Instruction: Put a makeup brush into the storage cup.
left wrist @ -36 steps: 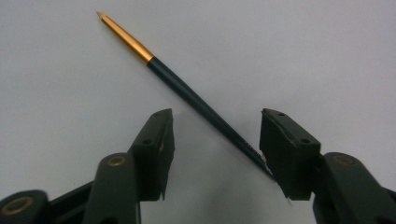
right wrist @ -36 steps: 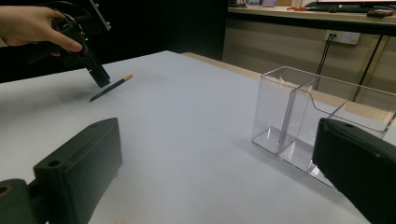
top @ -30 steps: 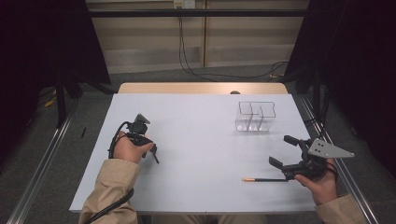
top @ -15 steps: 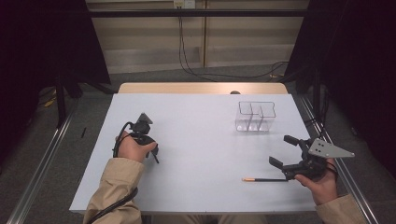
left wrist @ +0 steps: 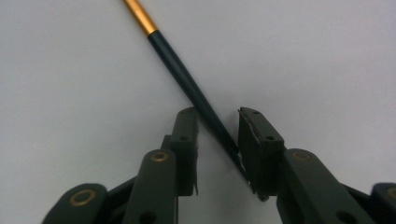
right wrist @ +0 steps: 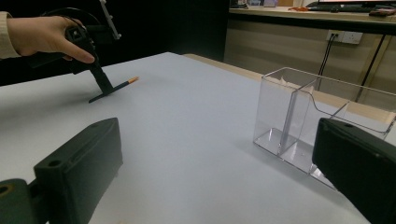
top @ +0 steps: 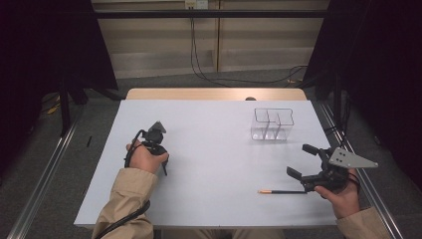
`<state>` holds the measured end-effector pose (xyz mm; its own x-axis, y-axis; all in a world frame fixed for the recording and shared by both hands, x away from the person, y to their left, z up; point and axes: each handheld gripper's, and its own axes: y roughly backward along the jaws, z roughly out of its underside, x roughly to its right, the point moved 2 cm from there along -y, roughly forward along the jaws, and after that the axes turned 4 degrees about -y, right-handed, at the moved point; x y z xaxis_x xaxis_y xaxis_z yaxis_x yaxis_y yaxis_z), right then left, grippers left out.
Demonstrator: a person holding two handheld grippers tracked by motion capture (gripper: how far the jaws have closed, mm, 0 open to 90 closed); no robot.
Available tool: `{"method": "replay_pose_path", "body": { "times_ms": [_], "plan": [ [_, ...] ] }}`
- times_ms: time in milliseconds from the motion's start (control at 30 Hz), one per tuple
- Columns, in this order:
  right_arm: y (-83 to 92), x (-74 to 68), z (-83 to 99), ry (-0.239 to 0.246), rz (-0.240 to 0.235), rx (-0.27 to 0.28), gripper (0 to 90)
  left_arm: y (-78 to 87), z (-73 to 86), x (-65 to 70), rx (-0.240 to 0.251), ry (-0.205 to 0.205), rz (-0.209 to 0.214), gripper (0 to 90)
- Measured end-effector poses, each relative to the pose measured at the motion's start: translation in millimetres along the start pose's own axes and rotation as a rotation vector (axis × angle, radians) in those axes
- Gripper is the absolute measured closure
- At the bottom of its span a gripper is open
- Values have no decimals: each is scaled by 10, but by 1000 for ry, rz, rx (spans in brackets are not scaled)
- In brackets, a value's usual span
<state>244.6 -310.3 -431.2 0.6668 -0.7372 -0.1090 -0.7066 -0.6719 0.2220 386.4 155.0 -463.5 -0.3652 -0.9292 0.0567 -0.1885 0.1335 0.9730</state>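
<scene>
Fingers of the left gripper have been closing around the dark pencil; one touches it.

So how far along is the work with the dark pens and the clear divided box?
Nothing looks finished: the clear plastic divided box looks empty. In hand: the left gripper straddles a dark pen with an orange-gold end lying on the white table; its jaws have just been closing but are not yet clamped. Left: gripping and lifting it, and the second dark pen lies untouched by the open right gripper.
</scene>
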Motion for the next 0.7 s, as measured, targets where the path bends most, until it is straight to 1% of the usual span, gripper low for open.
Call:
{"method": "replay_pose_path", "body": {
  "times_ms": [67, 233, 433, 567, 633, 667, 700],
  "plan": [
    [-2, 0, 0, 2, 0, 0, 10, -1, -4, 5, -4, -5, -17, 725],
    [-2, 1, 1, -2, 1, -2, 10, -7, -23, 16, -20, -24, -37, 766],
    [8, 7, -3, 1, 5, -1, 10, -17, -36, 23, -25, -8, -43, 786],
    [8, 7, -5, 4, 4, 1, 10, -16, -37, 3, -29, -17, -46, 819],
    [8, 7, -4, 3, 3, 0, 10, -20, -37, 1, -28, -4, -46, 839],
    [8, 7, -5, 4, 4, 0, 10, -21, -38, 2, -28, -5, -47, 843],
    [7, 8, -5, 3, 4, 0, 10, -20, -40, 0, -31, -15, -49, 843]
  ]
}}
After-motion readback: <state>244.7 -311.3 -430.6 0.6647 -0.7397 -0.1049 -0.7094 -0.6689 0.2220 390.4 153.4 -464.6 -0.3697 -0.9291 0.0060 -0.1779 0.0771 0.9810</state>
